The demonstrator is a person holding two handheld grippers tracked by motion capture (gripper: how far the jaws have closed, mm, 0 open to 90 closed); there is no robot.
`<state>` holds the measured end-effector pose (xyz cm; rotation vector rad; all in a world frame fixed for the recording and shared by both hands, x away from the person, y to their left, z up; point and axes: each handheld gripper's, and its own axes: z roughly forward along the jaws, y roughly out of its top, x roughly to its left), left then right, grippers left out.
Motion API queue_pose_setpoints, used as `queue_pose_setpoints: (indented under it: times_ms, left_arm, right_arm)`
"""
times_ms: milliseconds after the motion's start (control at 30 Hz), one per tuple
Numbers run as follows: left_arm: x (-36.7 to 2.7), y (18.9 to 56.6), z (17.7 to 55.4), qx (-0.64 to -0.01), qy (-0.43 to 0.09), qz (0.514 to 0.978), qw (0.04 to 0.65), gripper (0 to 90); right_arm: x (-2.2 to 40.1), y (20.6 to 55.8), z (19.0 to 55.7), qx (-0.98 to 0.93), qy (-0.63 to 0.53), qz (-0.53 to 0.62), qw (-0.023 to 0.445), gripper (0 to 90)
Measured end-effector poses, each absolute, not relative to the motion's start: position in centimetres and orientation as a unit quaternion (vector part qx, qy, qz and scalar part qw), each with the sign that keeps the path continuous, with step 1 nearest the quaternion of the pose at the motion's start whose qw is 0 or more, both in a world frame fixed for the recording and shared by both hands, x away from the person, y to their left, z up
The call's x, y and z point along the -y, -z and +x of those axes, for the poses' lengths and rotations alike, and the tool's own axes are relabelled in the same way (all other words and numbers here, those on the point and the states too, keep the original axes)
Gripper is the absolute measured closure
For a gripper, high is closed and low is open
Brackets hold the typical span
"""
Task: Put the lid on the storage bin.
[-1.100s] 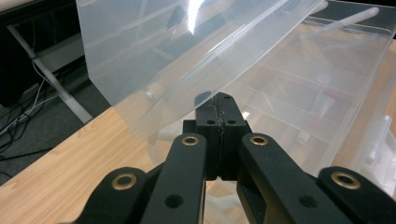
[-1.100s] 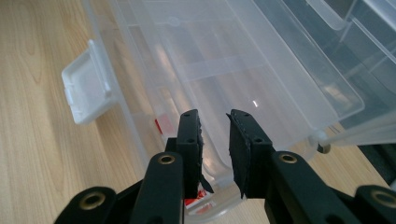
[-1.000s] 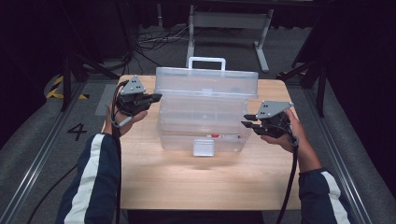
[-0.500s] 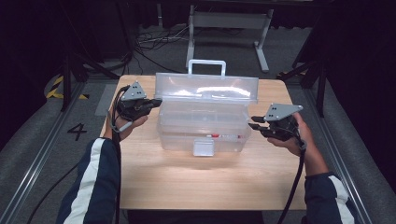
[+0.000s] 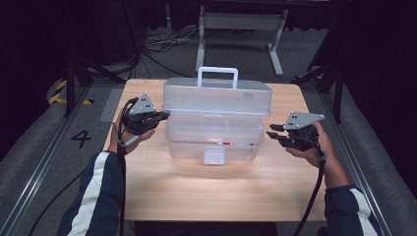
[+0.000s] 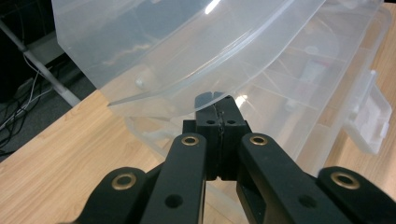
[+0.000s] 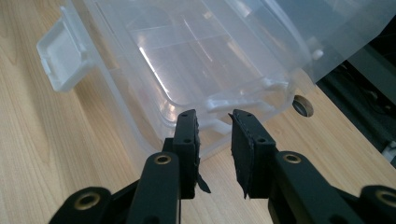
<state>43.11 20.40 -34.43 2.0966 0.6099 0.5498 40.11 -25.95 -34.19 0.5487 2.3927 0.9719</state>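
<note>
Since a second ago, the right gripper (image 5: 275, 133) has dropped lower and pulled back from the clear plastic box (image 5: 214, 137). Now it sits just off the box's right end, not touching it. The left gripper (image 5: 162, 116) has hardly moved. It stays at the box's left end, up by the lid (image 5: 216, 96).

The box stands near the middle of the wooden table (image 5: 206, 191). Its lid is lifted a little, so a gap shows between the lid and the bottom part. A white handle (image 5: 217, 73) sticks up from the back of the lid. A white latch (image 5: 215, 155) hangs down at the front of the box. Something small and red shows through the front wall, but it is too blurry to name.

In the left gripper view, the left gripper (image 6: 218, 108) has its two black jaws pressed tight together. The tips sit right at the rim of the lid (image 6: 187, 51). The rim seems to pass over the tips, and I cannot tell if they pinch it. The open bottom part with its little compartments shows past the jaws.

In the right gripper view, the right gripper (image 7: 214, 122) has its jaws a little way apart, with nothing between them. They point at the corner of the box (image 7: 196, 60), close to it. The latch (image 7: 63, 51) shows at the far left, and a round hole (image 7: 302, 106) in the table lies just beyond the box.

Both hands hold their grippers from below, and dark sleeves with a white stripe come in from the bottom.
</note>
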Motion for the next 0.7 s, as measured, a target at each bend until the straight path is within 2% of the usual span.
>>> queue_pose_setpoints:
  times_ms: [700]
  left_arm:
    - [-20.7, 35.6, 41.9, -0.245, -0.215, 0.845, 0.424, 90.0]
  right_arm:
    - [26.3, 35.7, 40.0, -0.876, -0.353, 0.219, 0.244, 69.3]
